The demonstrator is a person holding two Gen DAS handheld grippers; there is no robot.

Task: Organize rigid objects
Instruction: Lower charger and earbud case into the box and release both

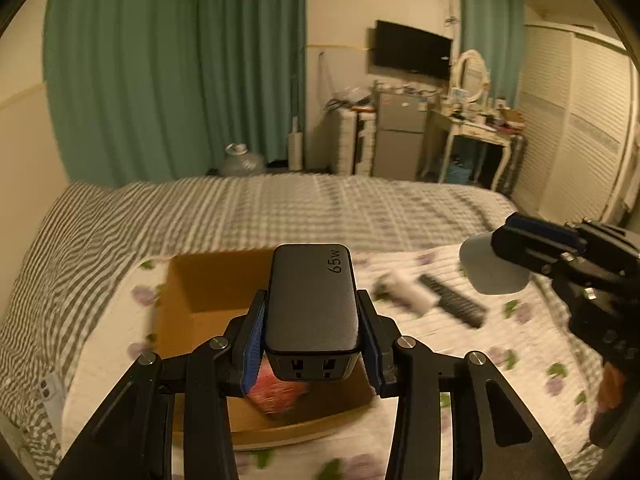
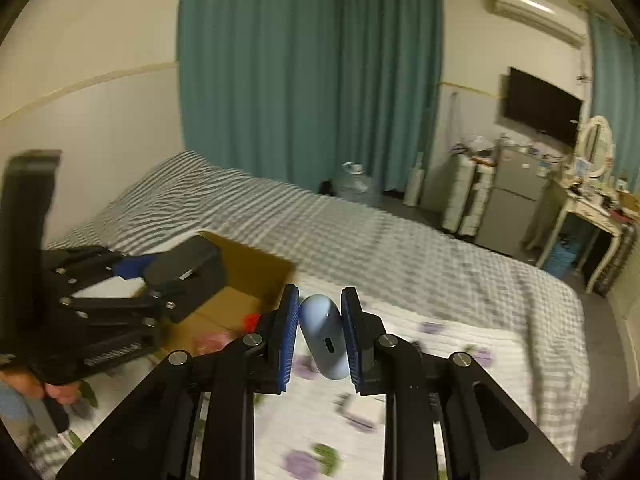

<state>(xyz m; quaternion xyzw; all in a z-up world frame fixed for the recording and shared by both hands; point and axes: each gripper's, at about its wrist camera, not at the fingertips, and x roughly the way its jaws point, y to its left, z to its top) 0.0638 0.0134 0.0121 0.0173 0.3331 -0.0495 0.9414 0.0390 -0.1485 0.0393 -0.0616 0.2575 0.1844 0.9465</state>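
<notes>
My left gripper (image 1: 312, 320) is shut on a dark grey 65W charger (image 1: 312, 300) and holds it above an open cardboard box (image 1: 200, 280) on the bed. A red-pink item (image 1: 276, 394) lies in the box. My right gripper (image 2: 320, 328) is shut on a light blue oval case (image 2: 322, 336) with a port on its end, held above the floral quilt. The right gripper with the case (image 1: 492, 268) shows at the right of the left wrist view. The left gripper with the charger (image 2: 184, 268) shows at the left of the right wrist view, over the box (image 2: 248, 276).
A black comb (image 1: 452, 300) and a white object (image 1: 404, 292) lie on the floral quilt (image 1: 500, 344) right of the box. A striped blanket (image 1: 280, 208) covers the bed beyond. Green curtains, a water jug, a fridge and a dressing table stand at the far side.
</notes>
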